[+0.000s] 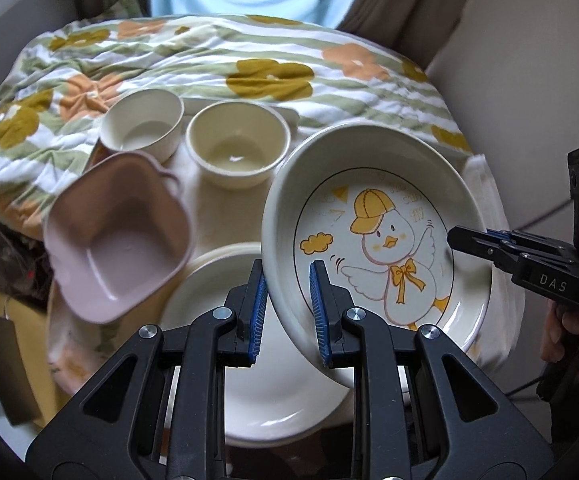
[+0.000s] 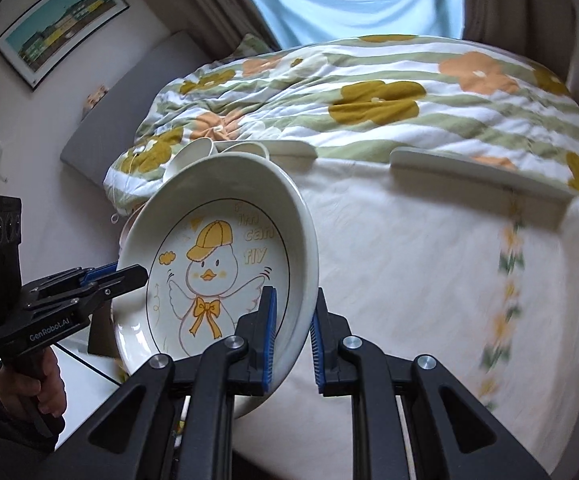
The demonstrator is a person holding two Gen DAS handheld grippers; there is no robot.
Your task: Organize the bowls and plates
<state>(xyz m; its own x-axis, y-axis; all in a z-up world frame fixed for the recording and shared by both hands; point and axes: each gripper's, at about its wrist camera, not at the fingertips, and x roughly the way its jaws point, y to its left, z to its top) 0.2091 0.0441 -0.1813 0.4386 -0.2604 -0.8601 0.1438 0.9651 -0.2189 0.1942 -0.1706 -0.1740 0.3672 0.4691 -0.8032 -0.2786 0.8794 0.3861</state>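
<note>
A: Status on the tongs?

B: Both clamped on the white ceramic duck-print plate [image 1: 373,240], opposite rims. Left gripper [image 1: 289,308] pinching the near-left rim, blue pads [image 1: 316,300] either side of the wall. Right gripper [image 2: 292,340] same on the far rim, seen side-on from the left view [image 1: 469,240].

A: Plate location?

B: Off the surface, tilted, face toward the cameras. Held over the plain cream plate [image 1: 217,300] in the left view. Pink heart-shaped plastic bowl [image 1: 117,240] just to the left of that, two round cream bowls [image 1: 141,124] [image 1: 237,148] behind, all on the pale cloth in front of the floral striped quilt [image 1: 249,60].

A: Relation that matters for the next move?

B: Stack target, probably the cream plate, directly under the left rim. Left hand nearer to it. Plate axis running gripper to gripper, left rim lower by the look of it. Judgement: needs levelling before lowering, otherwise edge-first contact and a chip risk.

A: View differences?

B: Left view alone gives the cream plate and the pink bowl. Right view hides them behind the duck plate; only the bowl rims peek over its top edge. Right view adds bare cloth to the right plus two flat white dishes [image 2: 469,168] [image 2: 289,148] at the quilt edge, and the hand [image 2: 29,384] on the left handle.
</note>
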